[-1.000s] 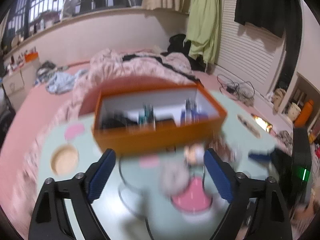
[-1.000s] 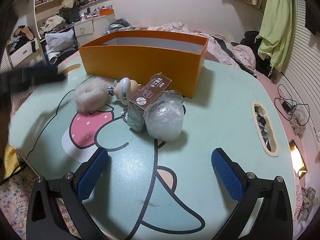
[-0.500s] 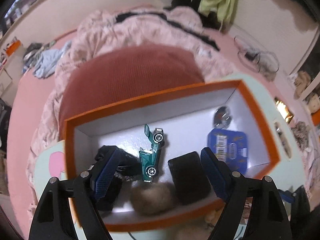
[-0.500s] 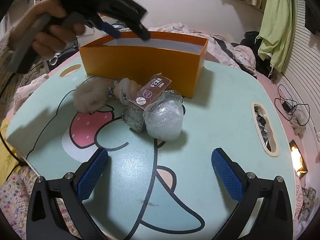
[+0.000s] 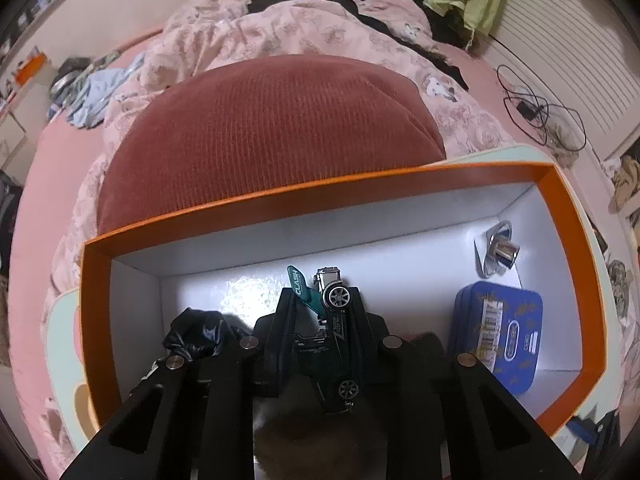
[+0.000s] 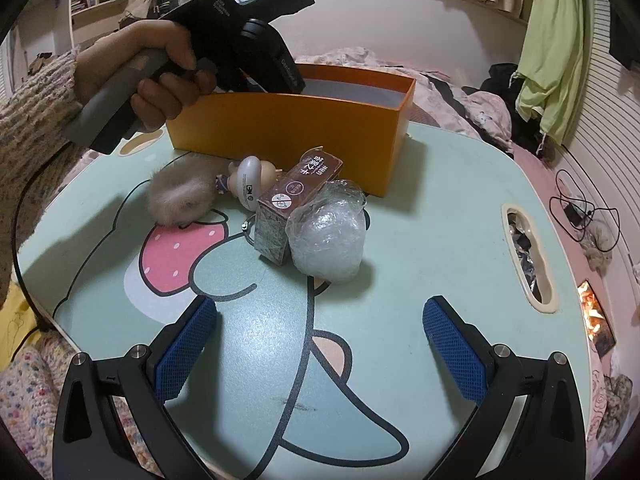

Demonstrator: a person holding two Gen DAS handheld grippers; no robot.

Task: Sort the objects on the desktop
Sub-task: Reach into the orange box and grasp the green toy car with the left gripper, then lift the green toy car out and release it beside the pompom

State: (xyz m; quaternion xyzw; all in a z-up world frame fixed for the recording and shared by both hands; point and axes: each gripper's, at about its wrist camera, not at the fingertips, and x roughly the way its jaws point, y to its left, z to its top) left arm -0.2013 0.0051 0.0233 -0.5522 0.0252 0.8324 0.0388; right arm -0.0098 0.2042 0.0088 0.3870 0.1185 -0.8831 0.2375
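Observation:
In the left wrist view my left gripper [image 5: 320, 304] reaches down inside the orange box [image 5: 400, 184]. Its jaws are closing, and the dark green toy car [image 5: 334, 344] lies lengthwise between them with both fingers against its sides. The right wrist view shows a hand [image 6: 160, 76] holding that gripper over the same box [image 6: 288, 128], its fingertips hidden behind the wall. My right gripper [image 6: 320, 340] hangs open above the mint table [image 6: 440, 200], nothing between its blue pads. Ahead of it lie a clear plastic bundle [image 6: 328, 236], a brown carton [image 6: 296, 196], a white egg-shaped figure [image 6: 250, 178] and a furry pom-pom [image 6: 180, 196].
Also inside the box are a blue tin [image 5: 500, 340], a small metal piece [image 5: 498, 248] and a crumpled black bag [image 5: 200, 336]. A red cushion [image 5: 272, 128] and pink bedding lie beyond the box. The table has an oval slot [image 6: 528, 256] at its right side.
The left gripper swung from in front of the box to over and down into it, then its jaws narrowed around the toy car. The right gripper has stayed put.

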